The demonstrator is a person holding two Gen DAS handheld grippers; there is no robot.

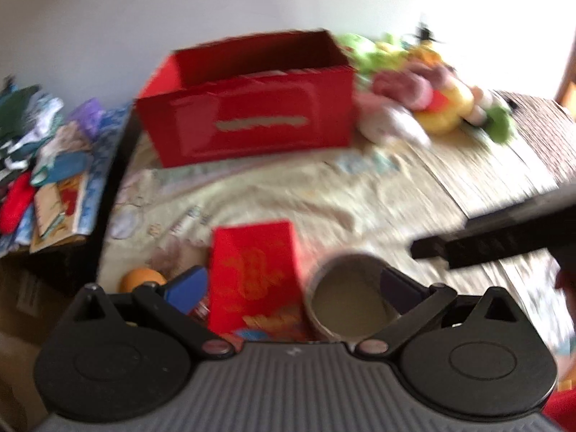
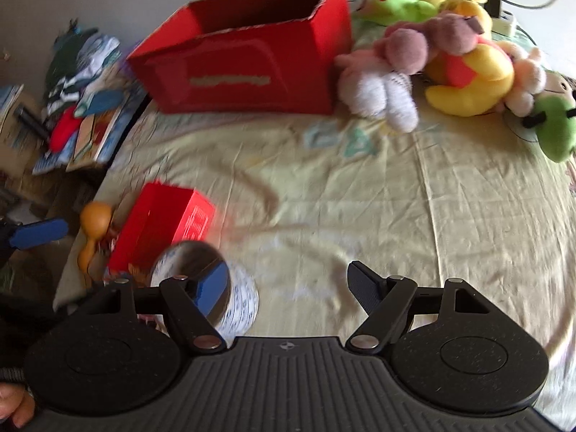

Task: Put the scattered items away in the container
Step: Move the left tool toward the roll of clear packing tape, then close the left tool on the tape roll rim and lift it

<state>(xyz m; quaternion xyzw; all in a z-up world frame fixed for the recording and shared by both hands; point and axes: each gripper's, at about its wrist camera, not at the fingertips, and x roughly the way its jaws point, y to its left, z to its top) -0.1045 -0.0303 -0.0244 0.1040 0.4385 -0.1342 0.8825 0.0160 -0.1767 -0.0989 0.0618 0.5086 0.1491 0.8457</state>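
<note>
On the bedsheet (image 2: 324,187), right gripper (image 2: 288,288) is sitting open and empty beside the tin (image 2: 205,280); left gripper (image 1: 291,284) is gaping over the red packet (image 1: 255,273), so centre it first.

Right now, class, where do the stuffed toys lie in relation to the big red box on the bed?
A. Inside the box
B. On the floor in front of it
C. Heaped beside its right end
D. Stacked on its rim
C: in the right wrist view the stuffed toys lie heaped on the sheet just past the right end of the big red box, none inside it.
</note>
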